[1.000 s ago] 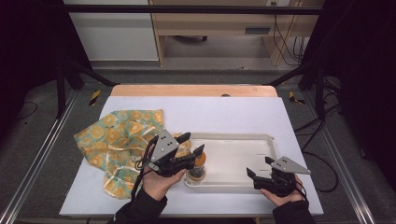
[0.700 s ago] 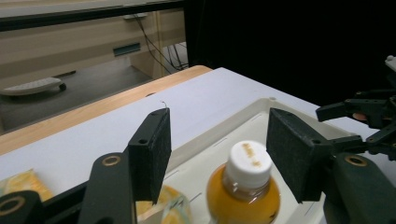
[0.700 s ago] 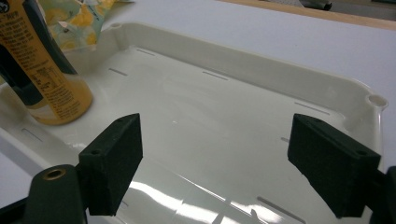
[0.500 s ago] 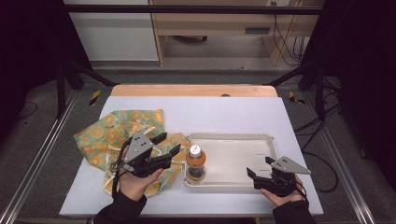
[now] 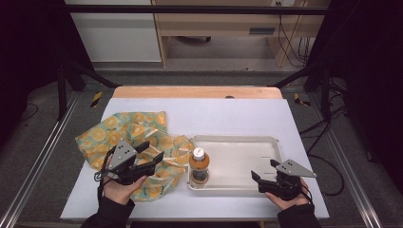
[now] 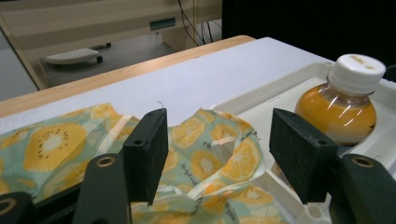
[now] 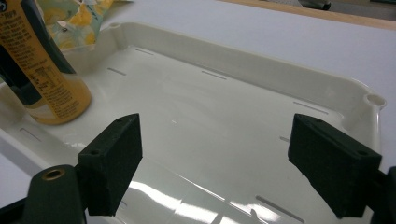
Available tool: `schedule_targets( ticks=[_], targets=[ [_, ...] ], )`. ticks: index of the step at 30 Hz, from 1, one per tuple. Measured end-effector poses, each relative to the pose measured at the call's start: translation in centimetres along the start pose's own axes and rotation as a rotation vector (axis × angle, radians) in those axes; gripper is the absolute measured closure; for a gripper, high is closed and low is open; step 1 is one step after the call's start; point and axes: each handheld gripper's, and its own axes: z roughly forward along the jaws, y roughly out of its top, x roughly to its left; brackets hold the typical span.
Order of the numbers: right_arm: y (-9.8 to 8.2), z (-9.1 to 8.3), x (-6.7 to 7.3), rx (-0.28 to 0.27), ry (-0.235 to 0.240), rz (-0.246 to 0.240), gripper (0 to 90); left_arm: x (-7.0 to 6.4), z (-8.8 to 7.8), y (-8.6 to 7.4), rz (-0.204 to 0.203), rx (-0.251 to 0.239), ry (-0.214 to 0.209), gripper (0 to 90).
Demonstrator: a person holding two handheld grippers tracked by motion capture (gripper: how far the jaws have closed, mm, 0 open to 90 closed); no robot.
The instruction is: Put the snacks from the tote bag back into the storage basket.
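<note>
A bottle of orange juice (image 5: 199, 166) with a white cap stands upright at the left end of a white tray (image 5: 247, 156). Left of the tray lies a crumpled cloth bag (image 5: 128, 137) printed with orange slices. My left gripper (image 5: 153, 158) hovers open over that bag, its jaws pointing toward the bottle (image 6: 343, 102), nothing between them. The bag (image 6: 201, 149) fills the space under its jaws. My right gripper (image 5: 263, 173) rests open at the tray's near right edge, aimed across the tray floor (image 7: 210, 121) with the bottle (image 7: 39, 70) far left.
A white mat (image 5: 214, 114) covers the table, with a wooden strip (image 5: 195, 92) along the far edge. Black frame posts (image 5: 66, 76) stand at both far corners. Cables (image 5: 328, 128) hang off the right side.
My left gripper let go of the bottle in the tray and drew back to the left over the bag. The right gripper has stayed put.
</note>
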Motion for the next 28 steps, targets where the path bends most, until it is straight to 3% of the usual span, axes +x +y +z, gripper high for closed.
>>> schedule_targets(
  ticks=[6,13,18,28],
  targets=[
    [0.0,-0.1,0.0,0.0,-0.001,0.009,17.6,1.0,-0.6,-1.6,-0.003,0.021,0.018,32.0],
    [0.0,-0.1,0.0,-0.002,-0.002,0.008,17.5,2.4,-1.2,-2.8,-0.035,0.026,0.046,29.5],
    [-0.1,-0.2,-0.1,-0.003,-0.002,0.006,17.5,3.1,-1.6,-3.7,-0.031,0.046,0.057,27.9],
    [-0.1,-0.1,-0.2,-0.005,-0.002,0.004,17.4,5.0,-3.5,-5.2,-0.059,0.051,0.103,26.7]
  ],
)
